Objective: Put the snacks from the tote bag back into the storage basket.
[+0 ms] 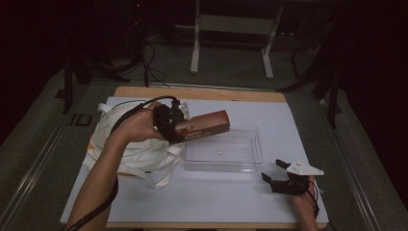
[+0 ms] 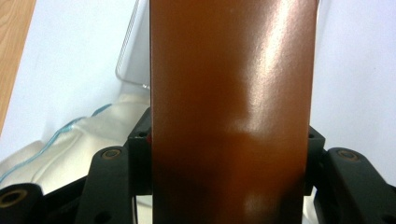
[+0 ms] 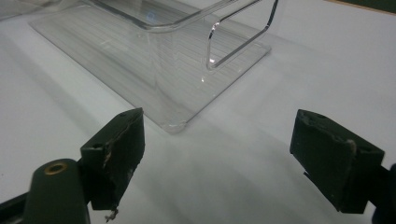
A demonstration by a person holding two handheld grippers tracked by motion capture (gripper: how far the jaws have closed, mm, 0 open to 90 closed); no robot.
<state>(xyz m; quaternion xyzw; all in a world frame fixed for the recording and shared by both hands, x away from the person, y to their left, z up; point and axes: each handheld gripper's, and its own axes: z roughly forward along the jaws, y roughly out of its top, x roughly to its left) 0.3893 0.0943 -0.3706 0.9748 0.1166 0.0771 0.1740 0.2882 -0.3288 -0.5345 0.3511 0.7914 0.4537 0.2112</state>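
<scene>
White tabletop (image 1: pixel 202 192), glossy brown box (image 1: pixel 202 126), clear tray (image 1: pixel 223 154).

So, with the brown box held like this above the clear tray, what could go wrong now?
1. The left gripper holds the brown box by one end, so most of it sticks out unsupported; it may tilt or slip between the jaws.
2. The box hangs over the near-left corner of the clear tray; lowered here, it may strike the rim and push the light tray.
3. The right gripper rests open beside the tray, not steadying it.
</scene>
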